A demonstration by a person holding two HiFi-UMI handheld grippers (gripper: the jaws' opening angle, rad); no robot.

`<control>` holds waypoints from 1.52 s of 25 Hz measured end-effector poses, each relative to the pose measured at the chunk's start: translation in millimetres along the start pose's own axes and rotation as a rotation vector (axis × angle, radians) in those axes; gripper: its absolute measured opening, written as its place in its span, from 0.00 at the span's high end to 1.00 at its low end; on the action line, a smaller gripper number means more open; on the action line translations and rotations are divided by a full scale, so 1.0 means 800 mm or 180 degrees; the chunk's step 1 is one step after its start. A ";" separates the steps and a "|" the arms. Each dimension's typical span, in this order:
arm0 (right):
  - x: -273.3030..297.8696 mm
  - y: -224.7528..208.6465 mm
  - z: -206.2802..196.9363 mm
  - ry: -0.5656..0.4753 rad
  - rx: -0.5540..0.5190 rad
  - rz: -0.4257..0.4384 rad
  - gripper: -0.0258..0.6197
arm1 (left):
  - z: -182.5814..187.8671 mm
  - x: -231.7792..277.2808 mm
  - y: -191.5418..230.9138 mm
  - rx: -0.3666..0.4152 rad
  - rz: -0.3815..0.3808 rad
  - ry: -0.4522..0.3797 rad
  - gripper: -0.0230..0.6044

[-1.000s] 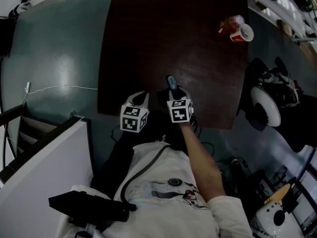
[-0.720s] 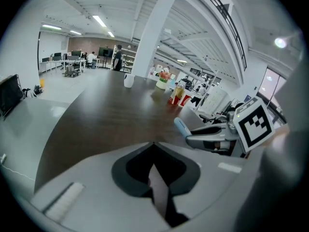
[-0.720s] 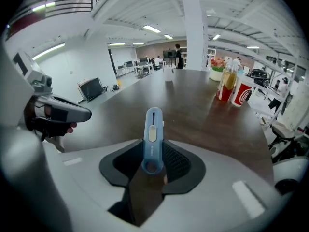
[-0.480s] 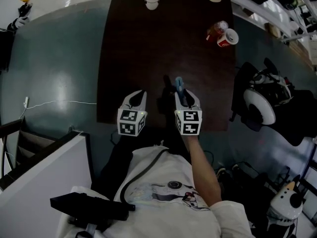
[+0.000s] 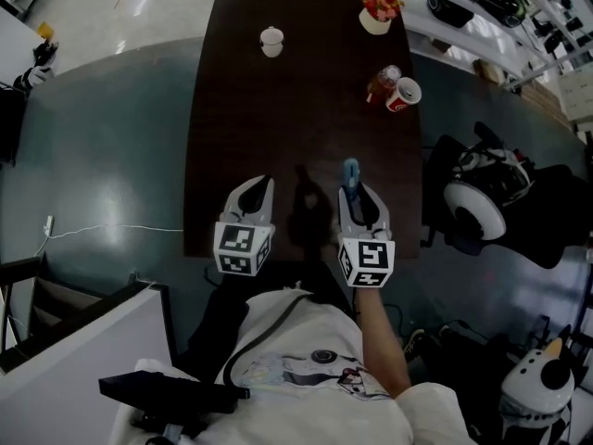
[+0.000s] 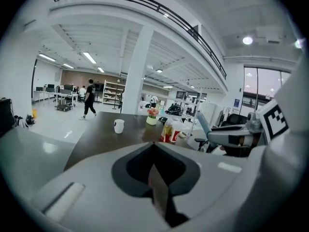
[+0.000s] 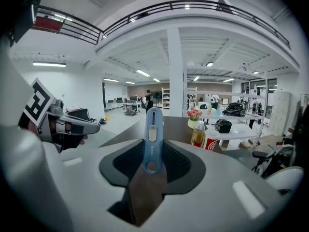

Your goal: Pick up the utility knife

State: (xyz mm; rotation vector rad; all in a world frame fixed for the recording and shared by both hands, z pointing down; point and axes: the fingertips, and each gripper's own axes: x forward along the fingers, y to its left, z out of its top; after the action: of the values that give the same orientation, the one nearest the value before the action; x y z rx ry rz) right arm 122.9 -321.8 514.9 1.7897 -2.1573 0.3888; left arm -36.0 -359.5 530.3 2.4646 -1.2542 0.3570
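Table (image 5: 278, 137): mug (image 5: 271, 41), flowerpot (image 5: 377, 12), bottle (image 5: 382, 83), red cup (image 5: 404, 94)

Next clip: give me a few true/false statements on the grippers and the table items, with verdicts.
1. The right gripper grips the utility knife between its jaws. True.
2. The left gripper carries the white cup. False: its jaws are shut on nothing, and the white cup stands at the far end of the table.
3. The red cup stands beside the bottle. True.
4. The flower pot stands at the table's near edge. False: it stands at the far end.
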 end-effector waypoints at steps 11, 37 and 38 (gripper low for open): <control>-0.042 0.009 0.054 -0.0418 -0.0069 -0.0103 0.76 | 0.040 -0.019 -0.020 0.0121 -0.0141 -0.0296 0.96; -0.120 0.043 0.068 -0.0818 -0.0079 0.0054 0.76 | 0.063 -0.097 -0.052 0.0246 0.0055 -0.0703 0.97; -0.128 0.044 0.067 -0.0834 -0.0085 0.0075 0.76 | 0.063 -0.103 -0.059 0.0254 0.0059 -0.0724 0.97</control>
State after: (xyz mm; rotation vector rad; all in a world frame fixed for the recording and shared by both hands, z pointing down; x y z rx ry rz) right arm 102.3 -244.5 423.9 1.8930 -2.3456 0.1352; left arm -42.1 -294.8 444.6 2.6220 -1.3768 0.1357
